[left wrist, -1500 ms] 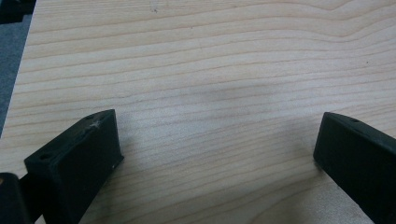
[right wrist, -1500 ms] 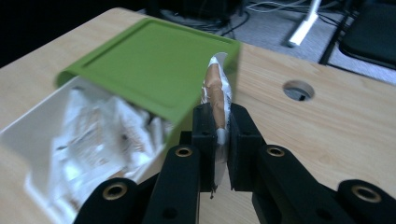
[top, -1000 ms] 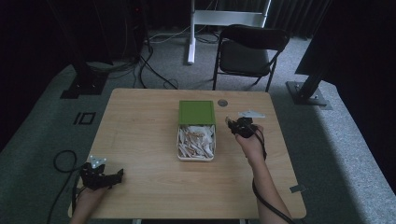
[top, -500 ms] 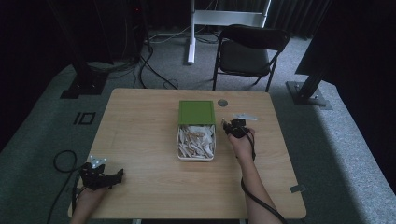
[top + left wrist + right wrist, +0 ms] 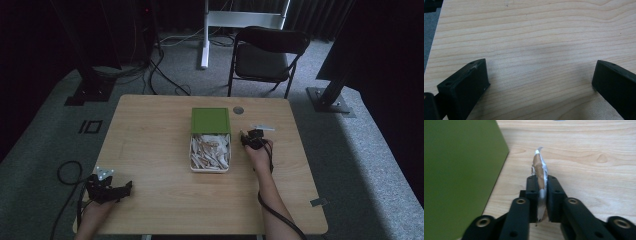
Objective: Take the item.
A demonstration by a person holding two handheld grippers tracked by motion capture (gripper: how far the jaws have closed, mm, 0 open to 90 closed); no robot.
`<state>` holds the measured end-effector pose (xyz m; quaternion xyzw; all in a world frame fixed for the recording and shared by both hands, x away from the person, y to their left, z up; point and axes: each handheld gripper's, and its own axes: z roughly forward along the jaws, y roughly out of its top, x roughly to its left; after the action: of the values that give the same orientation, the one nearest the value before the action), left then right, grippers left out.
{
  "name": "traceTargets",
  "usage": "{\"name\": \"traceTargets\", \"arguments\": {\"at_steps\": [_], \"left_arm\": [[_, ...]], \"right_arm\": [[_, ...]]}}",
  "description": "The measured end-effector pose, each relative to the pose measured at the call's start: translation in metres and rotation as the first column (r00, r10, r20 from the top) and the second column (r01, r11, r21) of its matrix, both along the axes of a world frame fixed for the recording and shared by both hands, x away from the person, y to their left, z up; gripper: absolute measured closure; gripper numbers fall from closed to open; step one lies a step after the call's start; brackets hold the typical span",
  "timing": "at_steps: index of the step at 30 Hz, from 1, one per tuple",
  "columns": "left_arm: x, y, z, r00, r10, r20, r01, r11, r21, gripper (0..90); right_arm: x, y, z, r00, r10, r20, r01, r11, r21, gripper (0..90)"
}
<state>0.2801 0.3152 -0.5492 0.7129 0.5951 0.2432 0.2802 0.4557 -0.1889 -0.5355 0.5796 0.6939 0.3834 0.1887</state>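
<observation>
- The right gripper (image 5: pixel 541 195) has its jaws nearly together, clamped on a thin brown-and-white packet (image 5: pixel 539 167) that stands on edge between the pads and sticks out past the tips. The jaws have just been opening a little, yet the packet is still between them and the pads look to be touching it.
- In the high view the right gripper (image 5: pixel 251 138) sits low over the table (image 5: pixel 150 135), just to the right of the white box (image 5: pixel 210 169) heaped with similar packets, beside its raised green lid (image 5: pixel 210 120).
- The left gripper (image 5: pixel 539 80) rests at the near left corner, jaws wide apart over bare wood with nothing between them.
- Progress, as I judge it: one packet is out of the box and brought down to the tabletop beside it; the release is not finished, since the packet has not left the jaws. The box remains full, so most of the work appears to be ahead.
- A pale strip (image 5: pixel 263 128) lies on the table just beyond the right gripper; what it is I cannot tell.
- The packet lies straight along the gripper's line, pointing away from the hand, with the green lid close on its left in the right gripper view.
</observation>
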Motion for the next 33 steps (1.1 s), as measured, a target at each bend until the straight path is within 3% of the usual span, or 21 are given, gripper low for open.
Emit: {"name": "traceTargets", "arguments": {"at_steps": [2, 4, 6, 8, 10, 15, 25, 29, 33], "left_arm": [[0.000, 0.000, 0.000, 1.0000, 0.000, 0.000, 0.000, 1.0000, 0.000, 1.4], [0.000, 0.000, 0.000, 1.0000, 0.000, 0.000, 0.000, 1.0000, 0.000, 1.4], [0.000, 0.000, 0.000, 1.0000, 0.000, 0.000, 0.000, 1.0000, 0.000, 1.4], [0.000, 0.000, 0.000, 1.0000, 0.000, 0.000, 0.000, 1.0000, 0.000, 1.4], [0.000, 0.000, 0.000, 1.0000, 0.000, 0.000, 0.000, 1.0000, 0.000, 1.4], [0.000, 0.000, 0.000, 1.0000, 0.000, 0.001, 0.000, 1.0000, 0.000, 1.4], [0.000, 0.000, 0.000, 1.0000, 0.000, 0.000, 0.000, 1.0000, 0.000, 1.4], [0.000, 0.000, 0.000, 1.0000, 0.000, 0.000, 0.000, 1.0000, 0.000, 1.4], [0.000, 0.000, 0.000, 1.0000, 0.000, 0.000, 0.000, 1.0000, 0.000, 1.4]], "right_arm": [[0.001, -0.001, 0.000, 0.9998, -0.001, -0.021, 0.002, 1.000, 0.003, 74.1], [0.002, -0.004, 0.002, 0.9996, -0.025, -0.011, 0.025, 0.999, -0.024, 70.8], [0.003, -0.007, 0.001, 0.9990, -0.033, -0.029, 0.033, 0.999, -0.005, 65.6], [0.003, -0.010, 0.000, 0.9990, -0.036, -0.025, 0.035, 0.999, -0.036, 59.6], [0.003, -0.013, 0.000, 0.9987, -0.038, -0.034, 0.037, 0.999, -0.025, 53.6], [-0.001, -0.024, 0.001, 0.9984, -0.046, -0.033, 0.044, 0.997, -0.059, 41.4], [-0.017, -0.044, 0.001, 0.9985, -0.046, -0.029, 0.044, 0.997, -0.062, 31.8], [-0.025, -0.053, 0.001, 0.9975, -0.065, -0.028, 0.064, 0.997, -0.034, 26.5], [-0.034, -0.062, 0.000, 0.9981, -0.055, -0.029, 0.053, 0.997, -0.063, 21.3]]}}
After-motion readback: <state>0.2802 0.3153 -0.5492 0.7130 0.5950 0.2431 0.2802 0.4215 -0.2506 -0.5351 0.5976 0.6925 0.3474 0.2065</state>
